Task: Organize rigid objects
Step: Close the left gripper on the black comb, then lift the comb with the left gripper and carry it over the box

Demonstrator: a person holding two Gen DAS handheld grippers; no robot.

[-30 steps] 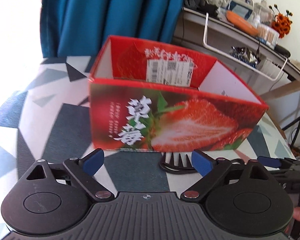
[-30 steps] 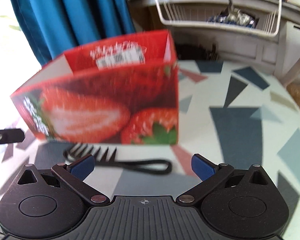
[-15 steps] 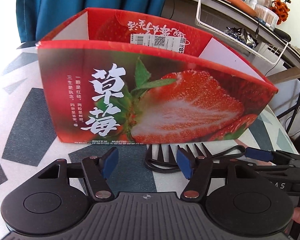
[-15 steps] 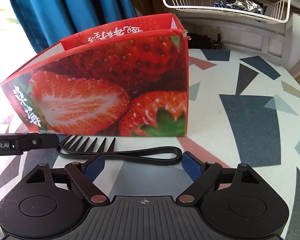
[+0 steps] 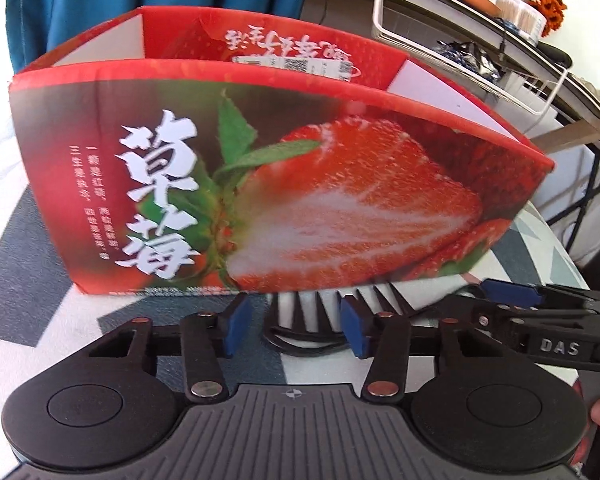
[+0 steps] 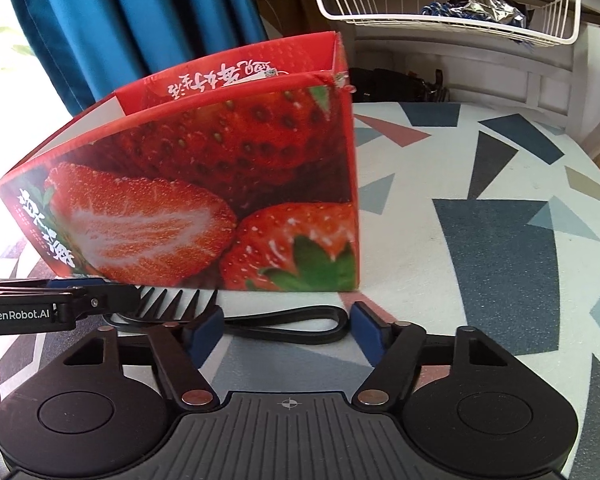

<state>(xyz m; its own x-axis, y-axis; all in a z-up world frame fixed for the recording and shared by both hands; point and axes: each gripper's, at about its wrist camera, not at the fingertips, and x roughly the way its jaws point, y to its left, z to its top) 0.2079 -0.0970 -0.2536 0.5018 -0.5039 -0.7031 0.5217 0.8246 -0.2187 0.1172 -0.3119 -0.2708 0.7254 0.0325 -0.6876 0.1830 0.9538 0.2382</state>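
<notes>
Jaws of both grippers (left gripper [image 5: 296,330], right gripper [image 6: 286,334]) are closing, still open, around the comb [image 6: 292,325].

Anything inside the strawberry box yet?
Only the upper inner walls of the strawberry box show: red print, a white label, white side flaps. Its front wall hides the floor, so contents cannot be confirmed.

surface: worktop [image 6: 480,184], white with grey, blue and pink triangles | on it: open-topped red strawberry box [image 5: 292,200] standing upright, centre of frame | black comb [image 6: 284,322] lying flat just in front of the box, lower centre, teeth toward the box
</notes>
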